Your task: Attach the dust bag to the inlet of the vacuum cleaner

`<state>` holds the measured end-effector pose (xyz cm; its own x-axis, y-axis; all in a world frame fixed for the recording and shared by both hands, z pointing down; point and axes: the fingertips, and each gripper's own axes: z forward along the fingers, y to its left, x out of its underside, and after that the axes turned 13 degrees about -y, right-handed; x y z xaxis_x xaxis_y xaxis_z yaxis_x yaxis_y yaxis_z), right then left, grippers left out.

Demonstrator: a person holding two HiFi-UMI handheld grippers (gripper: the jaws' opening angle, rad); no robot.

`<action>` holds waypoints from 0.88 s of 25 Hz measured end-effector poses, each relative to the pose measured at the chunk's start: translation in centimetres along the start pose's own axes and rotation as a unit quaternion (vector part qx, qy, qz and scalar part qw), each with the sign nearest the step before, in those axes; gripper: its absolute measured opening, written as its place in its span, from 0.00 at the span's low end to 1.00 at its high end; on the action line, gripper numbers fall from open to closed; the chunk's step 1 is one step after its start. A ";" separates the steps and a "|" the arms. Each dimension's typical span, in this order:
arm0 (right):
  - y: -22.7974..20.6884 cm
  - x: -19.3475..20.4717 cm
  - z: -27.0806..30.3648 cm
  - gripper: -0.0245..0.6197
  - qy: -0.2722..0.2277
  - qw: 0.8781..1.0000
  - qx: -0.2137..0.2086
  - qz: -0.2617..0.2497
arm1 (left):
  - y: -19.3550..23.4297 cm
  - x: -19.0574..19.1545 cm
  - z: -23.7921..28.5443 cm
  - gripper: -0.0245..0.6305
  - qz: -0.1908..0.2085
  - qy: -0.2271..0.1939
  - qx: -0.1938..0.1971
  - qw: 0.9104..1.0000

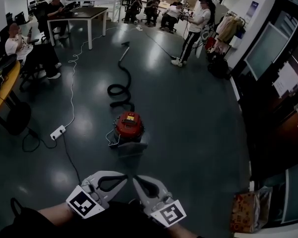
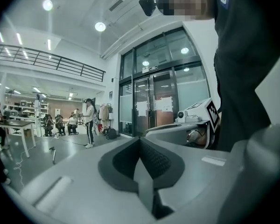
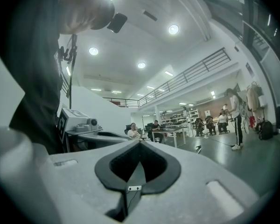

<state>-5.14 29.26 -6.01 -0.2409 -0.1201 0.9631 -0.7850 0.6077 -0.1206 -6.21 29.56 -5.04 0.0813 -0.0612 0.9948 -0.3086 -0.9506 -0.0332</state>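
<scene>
The vacuum cleaner [image 1: 128, 125] is a squat round canister with a glossy red top and a small yellow patch. It stands on the floor near the middle of the head view, well ahead of both grippers. A dull, pale grey shape [image 1: 131, 148] lies against its near side; whether this is the dust bag cannot be told. A ribbed black hose [image 1: 120, 90] coils behind the canister and ends in a straight pale wand [image 1: 123, 52]. The left gripper [image 1: 123, 179] and right gripper [image 1: 137, 181] are matte grey shells with dark textured pads. They sit side by side, tips near each other, each with its jaws pressed together on nothing. The floor [image 1: 188, 133] is dark, smooth and faintly reflective. A white power strip [image 1: 58, 132] lies left of the canister. Seated people [image 1: 20, 46], a dark-topped table [image 1: 84, 15] and glass doors [image 2: 154, 101] ring the open hall.
</scene>
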 end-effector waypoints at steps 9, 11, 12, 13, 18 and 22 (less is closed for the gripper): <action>0.9 0.5 0.7 0.04 0.008 1.000 -0.004 -0.001 | 0.3 0.0 -1.1 0.03 -0.007 -0.002 -0.005 1.000; 1.0 0.8 0.8 0.04 0.009 1.000 -0.003 -0.002 | 0.3 0.1 -1.3 0.03 -0.009 -0.004 -0.006 1.000; 1.0 0.9 0.8 0.04 0.010 1.000 -0.003 -0.003 | 0.4 0.1 -1.3 0.03 -0.009 -0.005 -0.006 1.000; 0.9 0.9 0.7 0.04 0.010 1.000 -0.003 -0.003 | 0.4 0.1 -1.3 0.03 -0.009 -0.006 -0.007 1.000; 0.8 0.8 0.5 0.04 0.010 1.000 0.000 -0.003 | 0.1 0.1 -1.1 0.03 -0.010 -0.003 -0.005 1.000; 0.9 0.7 0.3 0.04 0.011 1.000 0.000 -0.004 | -0.2 0.1 -1.2 0.03 -0.018 -0.004 -0.008 1.000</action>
